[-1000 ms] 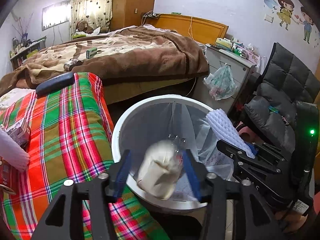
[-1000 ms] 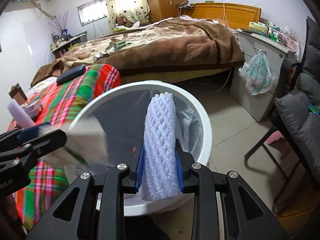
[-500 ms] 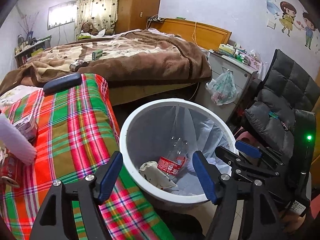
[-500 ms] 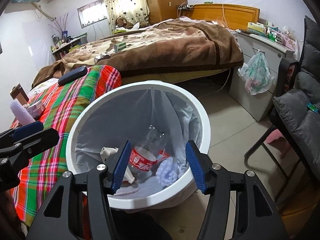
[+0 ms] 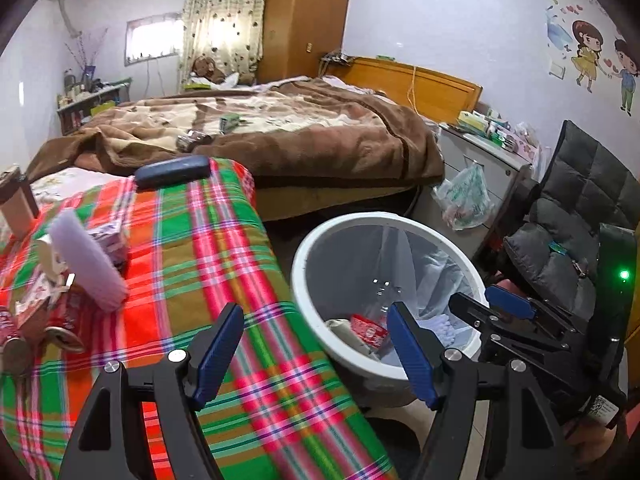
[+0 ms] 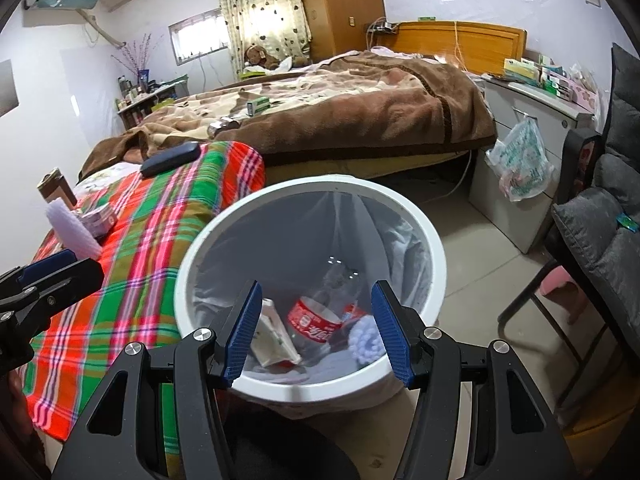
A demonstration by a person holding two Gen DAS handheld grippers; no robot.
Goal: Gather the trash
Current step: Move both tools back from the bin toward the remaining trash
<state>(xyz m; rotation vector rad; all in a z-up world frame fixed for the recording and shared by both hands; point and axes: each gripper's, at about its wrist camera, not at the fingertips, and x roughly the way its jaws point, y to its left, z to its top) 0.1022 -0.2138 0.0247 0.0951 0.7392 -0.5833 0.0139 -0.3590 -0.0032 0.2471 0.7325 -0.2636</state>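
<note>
A white bin [image 6: 436, 248] with a clear liner stands on the floor beside the plaid-covered table [image 5: 208, 248]. In the bin lie a clear bottle with a red label [image 6: 316, 320], a white foam net [image 6: 366, 340] and a crumpled carton [image 6: 272, 340]. My right gripper [image 6: 318, 320] is open above the bin's near rim, with nothing between its fingers. My left gripper [image 5: 316, 344] is open and empty over the table edge next to the bin [image 5: 304, 248]. On the plaid cloth lie a white foam sleeve [image 5: 86, 258], a small carton [image 5: 108, 240] and crushed cans [image 5: 24, 340].
A black case [image 5: 172, 170] lies at the table's far end. Behind it is a bed with a brown blanket [image 5: 320, 140]. A grey cabinet with a hanging plastic bag [image 6: 520, 160] and a dark padded chair [image 6: 600, 240] stand to the right of the bin.
Both grippers opened: the crumpled carton fell from the left one and the foam net from the right one into the bin. My left gripper then swung left over the plaid cloth.
</note>
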